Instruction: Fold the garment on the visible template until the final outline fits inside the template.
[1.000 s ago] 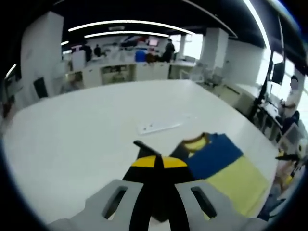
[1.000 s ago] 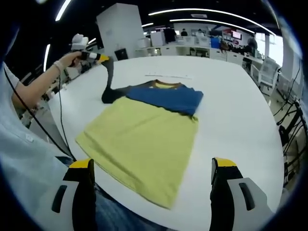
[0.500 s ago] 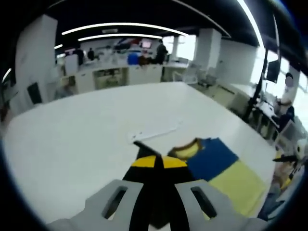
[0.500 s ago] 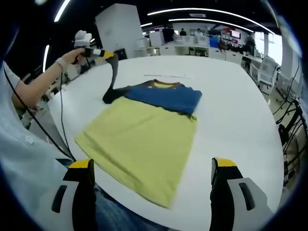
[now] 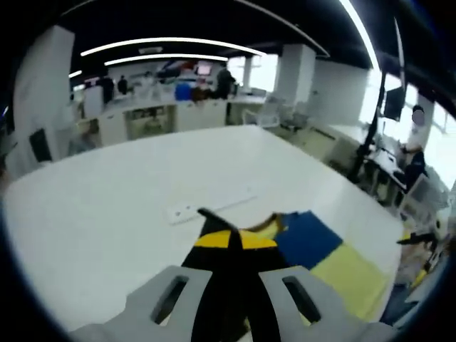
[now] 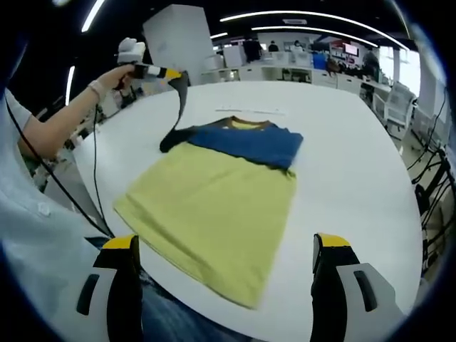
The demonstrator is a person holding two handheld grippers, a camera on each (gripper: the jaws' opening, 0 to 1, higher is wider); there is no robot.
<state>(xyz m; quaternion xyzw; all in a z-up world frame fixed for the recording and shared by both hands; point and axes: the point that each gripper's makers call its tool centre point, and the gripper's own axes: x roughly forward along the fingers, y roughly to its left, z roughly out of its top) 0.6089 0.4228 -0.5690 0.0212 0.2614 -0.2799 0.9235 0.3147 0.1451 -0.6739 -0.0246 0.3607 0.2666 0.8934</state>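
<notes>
Garment: a yellow and blue short-sleeved cloth shirt with a dark sleeve lies flat on the worktop, blue upper part away from the right gripper view's camera, yellow lower part near the worktop's near edge; in the left gripper view it shows as a blue and yellow patch to the right of the jaws.
Sleeve: the dark sleeve is lifted off the worktop, stretched up from the shirt's shoulder to the left gripper.
Left gripper: the left gripper, held up by a hand, is clenched on the dark sleeve; in its own view its yellow-tipped jaws are pressed together with dark cloth between them.
Right gripper: the right gripper is released, jaws wide apart, low over the near edge of the worktop, touching nothing.
Worktop: a large white round-cornered worktop.
Strip: a thin white strip lies on the worktop just beyond the shirt's collar; whether it belongs to a template cannot be told.
</notes>
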